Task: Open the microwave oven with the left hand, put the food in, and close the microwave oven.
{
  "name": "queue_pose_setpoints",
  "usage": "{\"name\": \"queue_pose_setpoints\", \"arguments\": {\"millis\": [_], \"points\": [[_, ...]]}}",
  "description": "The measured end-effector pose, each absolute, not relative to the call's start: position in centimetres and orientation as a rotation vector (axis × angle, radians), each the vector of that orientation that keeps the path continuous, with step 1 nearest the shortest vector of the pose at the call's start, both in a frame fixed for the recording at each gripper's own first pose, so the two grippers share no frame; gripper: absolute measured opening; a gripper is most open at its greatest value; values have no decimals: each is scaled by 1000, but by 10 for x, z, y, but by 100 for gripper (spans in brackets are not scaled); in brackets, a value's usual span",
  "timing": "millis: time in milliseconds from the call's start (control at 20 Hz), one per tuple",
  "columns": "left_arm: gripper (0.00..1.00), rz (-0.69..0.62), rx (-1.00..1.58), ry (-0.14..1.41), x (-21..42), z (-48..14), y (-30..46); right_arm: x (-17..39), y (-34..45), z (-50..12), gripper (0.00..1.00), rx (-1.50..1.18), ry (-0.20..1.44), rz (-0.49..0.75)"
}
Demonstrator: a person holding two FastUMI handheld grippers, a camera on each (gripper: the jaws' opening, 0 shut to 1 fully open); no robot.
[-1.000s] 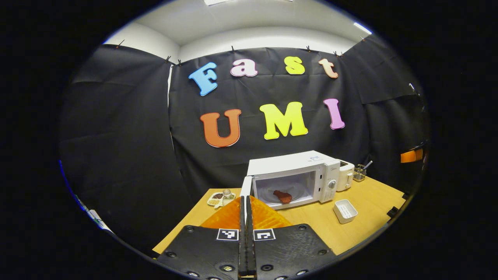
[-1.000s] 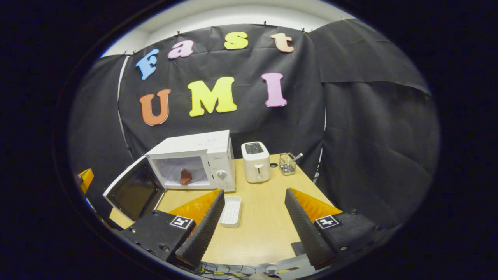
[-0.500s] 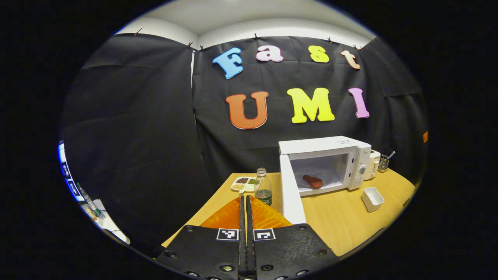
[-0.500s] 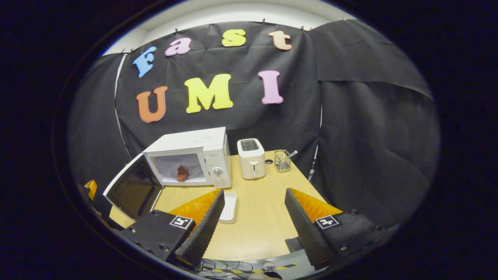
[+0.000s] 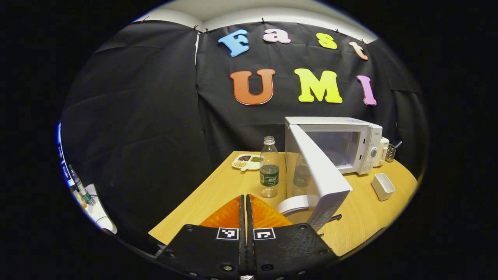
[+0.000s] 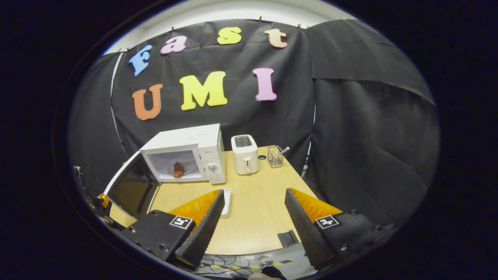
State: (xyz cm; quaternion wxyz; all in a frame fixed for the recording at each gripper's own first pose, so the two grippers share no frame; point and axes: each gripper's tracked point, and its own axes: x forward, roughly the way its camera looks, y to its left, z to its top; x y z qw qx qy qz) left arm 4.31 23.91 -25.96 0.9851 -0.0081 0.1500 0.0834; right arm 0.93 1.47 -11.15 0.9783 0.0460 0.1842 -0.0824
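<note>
The food (image 6: pixel 178 169) is seen inside the microwave (image 6: pixel 186 155). Its open door (image 5: pixel 321 182) is just right of the left gripper (image 5: pixel 246 200), which is pressed together. The right gripper (image 6: pixel 253 198) is spread.

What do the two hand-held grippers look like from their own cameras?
Both have black bolted plates, each carrying a square black-and-white marker tag, with orange wedge-shaped parts beyond. The left hand-held gripper has ribbed orange wedges. The right hand-held gripper has long tapered fingers with ridged inner faces.
</note>
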Motion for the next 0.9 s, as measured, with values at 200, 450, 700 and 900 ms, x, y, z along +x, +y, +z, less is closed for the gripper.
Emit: {"name": "queue_pose_setpoints", "arguments": {"millis": [200,450,700,900], "points": [[0,136,-6,309,41,-263,220,5,12,-115,91,103,378,-171],[0,49,11,312,41,-263,184,3,10,-125,99,111,403,-171],[0,-73,12,307,45,-257,129,17,9,-135,99,129,413,-168],[0,-165,54,293,54,-253,88,21,-4,-139,99,143,415,-184]]}}
